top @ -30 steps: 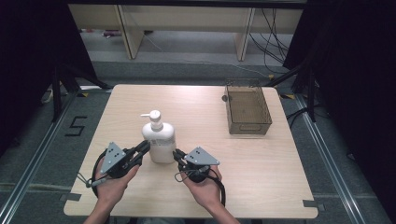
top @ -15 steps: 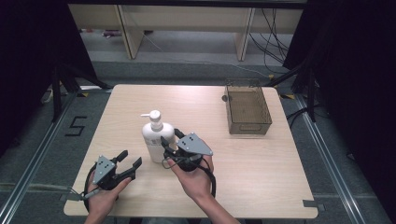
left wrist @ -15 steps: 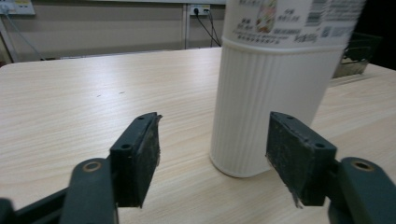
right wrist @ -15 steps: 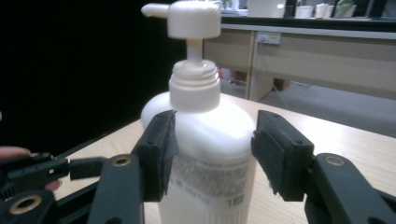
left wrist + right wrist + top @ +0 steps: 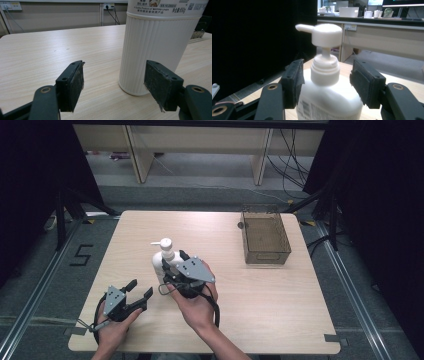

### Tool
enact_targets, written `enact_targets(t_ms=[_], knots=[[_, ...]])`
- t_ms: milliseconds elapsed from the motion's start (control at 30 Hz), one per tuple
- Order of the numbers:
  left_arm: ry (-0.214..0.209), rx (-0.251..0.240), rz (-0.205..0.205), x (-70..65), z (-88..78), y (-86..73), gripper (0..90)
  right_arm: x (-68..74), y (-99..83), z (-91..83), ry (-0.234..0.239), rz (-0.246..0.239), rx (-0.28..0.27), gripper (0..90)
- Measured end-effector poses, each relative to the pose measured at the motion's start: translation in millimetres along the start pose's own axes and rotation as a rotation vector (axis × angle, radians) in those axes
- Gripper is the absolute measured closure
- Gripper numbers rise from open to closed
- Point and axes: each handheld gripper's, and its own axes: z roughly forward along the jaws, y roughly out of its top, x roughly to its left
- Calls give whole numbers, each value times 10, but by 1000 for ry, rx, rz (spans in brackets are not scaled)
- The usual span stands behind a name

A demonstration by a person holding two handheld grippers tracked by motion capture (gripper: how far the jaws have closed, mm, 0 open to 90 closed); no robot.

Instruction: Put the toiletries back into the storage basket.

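- The pump bottle (image 5: pixel 163 262) stands upright on the table (image 5: pixel 280 300), left of centre, well apart from the wire basket (image 5: pixel 265 238).
- Right gripper (image 5: pixel 325 82): jaws just been opening, now straddling the bottle's neck, apparently not pressing.
- Left gripper (image 5: pixel 113 86): wide open, empty, near the bottle's base.
- Likely next: close on the neck and lift straight up.

You are working in a lab or test room: black curtains (image 5: pixel 30 195) are enclosing the table (image 5: pixel 280 300), floor tape (image 5: pixel 82 255) is marking a number, cables (image 5: pixel 295 155) are trailing, and monitors (image 5: pixel 402 3) are sitting behind.
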Motion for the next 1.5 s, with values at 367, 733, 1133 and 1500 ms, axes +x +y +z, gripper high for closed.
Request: enact_targets(t_ms=[367, 733, 1133, 1500], knots=[[-2, -1, 10, -10, 20, 4, 327, 70, 148, 149, -63, -16, 3, 453], [-5, -12, 10, -19, 3, -2, 334, 104, 198, 272, -108, 1, 25, 492], [-5, -9, 11, -21, 2, -2, 340, 129, 242, 324, -127, 9, 32, 527], [-2, 1, 1, -18, -3, 1, 342, 186, 243, 378, -152, 13, 18, 590]])
